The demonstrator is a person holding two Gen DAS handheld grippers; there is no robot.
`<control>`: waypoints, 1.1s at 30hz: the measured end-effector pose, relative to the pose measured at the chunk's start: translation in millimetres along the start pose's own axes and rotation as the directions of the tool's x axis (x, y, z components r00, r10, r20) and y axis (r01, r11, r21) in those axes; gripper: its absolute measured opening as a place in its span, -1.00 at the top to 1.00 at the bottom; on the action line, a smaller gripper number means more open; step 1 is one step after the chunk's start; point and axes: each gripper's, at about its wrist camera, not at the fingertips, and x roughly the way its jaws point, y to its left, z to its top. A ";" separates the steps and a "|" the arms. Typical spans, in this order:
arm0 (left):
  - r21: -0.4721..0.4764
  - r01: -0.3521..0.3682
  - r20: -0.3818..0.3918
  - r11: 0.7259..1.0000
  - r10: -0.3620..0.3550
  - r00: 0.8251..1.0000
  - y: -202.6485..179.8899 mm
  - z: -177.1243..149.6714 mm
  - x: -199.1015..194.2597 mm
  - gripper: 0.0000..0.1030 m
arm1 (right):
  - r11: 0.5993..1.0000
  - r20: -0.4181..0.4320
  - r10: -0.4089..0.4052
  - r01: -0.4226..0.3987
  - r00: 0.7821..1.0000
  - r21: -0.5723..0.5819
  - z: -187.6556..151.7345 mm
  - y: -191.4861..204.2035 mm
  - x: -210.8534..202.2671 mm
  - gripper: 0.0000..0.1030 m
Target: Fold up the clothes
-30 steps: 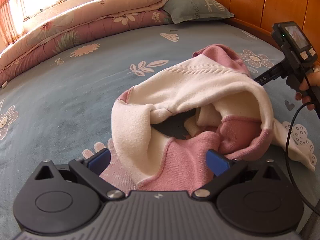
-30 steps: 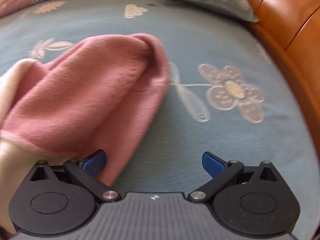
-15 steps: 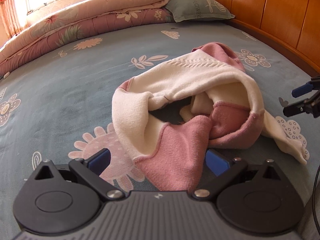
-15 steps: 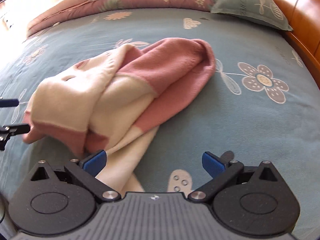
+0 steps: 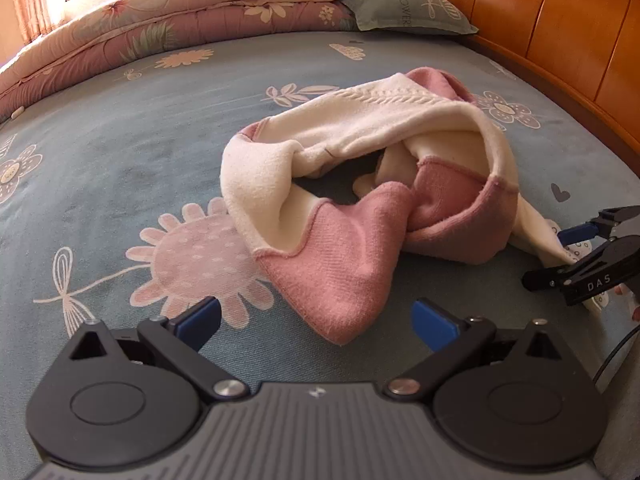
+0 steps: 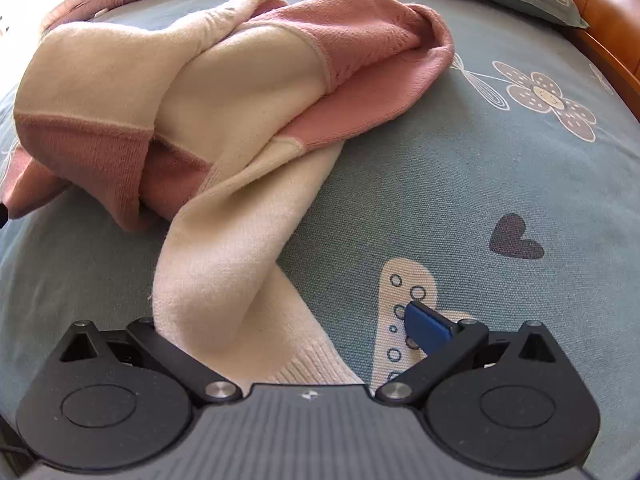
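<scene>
A crumpled pink and cream knit sweater [image 5: 360, 184] lies in a heap on the blue flowered bed sheet [image 5: 100, 168]. My left gripper [image 5: 316, 320] is open and empty, just in front of the sweater's pink corner [image 5: 340, 296]. My right gripper [image 6: 296, 320] is open, low over the sheet, with the cream sleeve [image 6: 224, 264] lying between its fingers; the left pad is hidden under the sleeve. The right gripper also shows at the right edge of the left wrist view [image 5: 576, 252], by the sleeve end.
A folded floral quilt [image 5: 180, 12] and a grey-green pillow [image 5: 404, 4] lie at the far side of the bed. A wooden headboard [image 5: 560, 40] runs along the right. A black cable [image 5: 612, 352] hangs at the right.
Both grippers pulled back from the sweater. The right gripper came around and down to the cream sleeve end, which now lies between its fingers. The sweater heap has stayed put.
</scene>
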 end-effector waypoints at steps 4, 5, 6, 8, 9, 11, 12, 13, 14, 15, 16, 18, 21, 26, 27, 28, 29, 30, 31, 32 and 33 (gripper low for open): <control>-0.019 0.007 -0.010 1.000 -0.008 1.000 2.3 -4.0 3.5 -0.97 | 0.999 0.022 -0.044 0.044 0.999 -0.002 -0.4 8.0 -3.5 -1.00; -0.023 0.008 -0.010 1.000 -0.008 1.000 2.8 -4.5 3.2 -0.97 | 0.998 0.026 -0.070 0.070 0.997 0.006 1.1 10.0 -5.8 -1.00; -0.025 0.010 -0.007 1.000 -0.010 1.000 3.2 -4.7 2.2 -0.97 | 0.993 0.050 -0.116 0.116 0.992 0.005 2.1 12.1 -10.2 -1.00; -0.026 0.014 -0.001 1.000 -0.014 1.000 3.9 -4.2 0.1 -0.97 | 0.980 0.107 -0.198 0.199 0.974 0.003 4.8 12.7 -19.5 -1.00; -0.025 0.013 0.002 1.000 -0.013 1.000 4.1 -3.5 -0.9 -0.97 | 0.973 0.131 -0.229 0.230 0.965 0.006 6.8 11.3 -23.4 -1.00; -0.028 0.011 0.009 1.000 -0.010 1.000 3.8 -1.4 -2.0 -0.97 | 0.968 0.130 -0.251 0.249 0.959 0.026 13.0 5.1 -24.7 -1.00; -0.029 0.009 0.012 1.000 -0.009 1.000 3.5 -0.2 -2.4 -0.97 | 0.968 0.120 -0.252 0.251 0.960 0.022 14.5 1.9 -22.2 -1.00; -0.031 0.011 0.015 0.999 -0.011 1.000 3.2 0.7 -2.9 -0.97 | 0.966 0.128 -0.258 0.259 0.957 0.010 17.4 2.0 -19.9 -1.00; -0.033 0.016 0.018 0.999 -0.015 1.000 2.3 1.9 -3.6 -0.97 | 0.962 0.140 -0.270 0.271 0.953 0.010 18.8 0.5 -20.6 -1.00; -0.033 0.019 0.021 0.999 -0.019 1.000 1.3 2.9 -4.6 -0.97 | 0.962 0.150 -0.274 0.271 0.950 0.043 21.3 -5.9 -23.9 -1.00; -0.030 0.022 0.023 0.999 -0.021 1.000 0.4 3.3 -5.7 -0.97 | 0.962 0.160 -0.267 0.252 0.950 0.107 25.3 -18.7 -27.4 -1.00; -0.023 0.024 0.019 0.999 -0.023 1.000 -0.9 3.3 -6.3 -0.97 | 0.943 0.157 -0.290 0.255 0.944 0.212 31.1 -43.9 -32.5 -1.00; -0.017 0.015 0.007 1.000 -0.015 1.000 -1.7 3.5 -3.6 -0.97 | 0.897 0.112 -0.388 0.346 0.915 0.276 37.0 -83.3 -23.9 -1.00; -0.013 0.006 -0.009 1.000 -0.006 1.000 -3.4 3.1 -1.3 -0.97 | 0.838 0.085 -0.440 0.374 0.894 0.398 38.2 -150.7 -12.4 -1.00; -0.013 0.004 -0.012 1.000 -0.004 1.000 -3.7 3.0 -0.9 -0.97 | 0.825 0.077 -0.454 0.386 0.888 0.413 38.6 -158.8 -12.8 -1.00; -0.012 0.002 -0.016 1.000 -0.002 1.000 -4.0 2.9 -0.4 -0.97 | 0.811 0.074 -0.476 0.405 0.876 0.422 38.7 -167.1 -13.7 -1.00; -0.011 -0.001 -0.020 1.000 0.000 1.000 -4.2 3.0 0.5 -0.97 | 0.797 0.070 -0.498 0.425 0.864 0.430 38.8 -175.5 -14.5 -1.00; -0.010 -0.003 -0.024 1.000 0.002 1.000 -4.3 3.3 1.4 -0.97 | 0.781 0.065 -0.519 0.442 0.852 0.440 38.8 -184.3 -15.7 -1.00; -0.010 -0.004 -0.027 1.000 0.004 1.000 -4.3 3.6 2.1 -0.97 | 0.761 0.053 -0.538 0.458 0.841 0.459 38.0 -195.2 -18.1 -1.00; -0.009 -0.005 -0.029 1.000 0.005 1.000 -4.4 3.9 2.6 -0.97 | 0.735 0.035 -0.561 0.478 0.827 0.480 36.4 -207.6 -20.8 -1.00; -0.007 -0.005 -0.030 1.000 0.005 1.000 -4.7 4.1 3.0 -0.97 | 0.706 0.015 -0.583 0.498 0.812 0.503 34.4 -221.1 -23.8 -1.00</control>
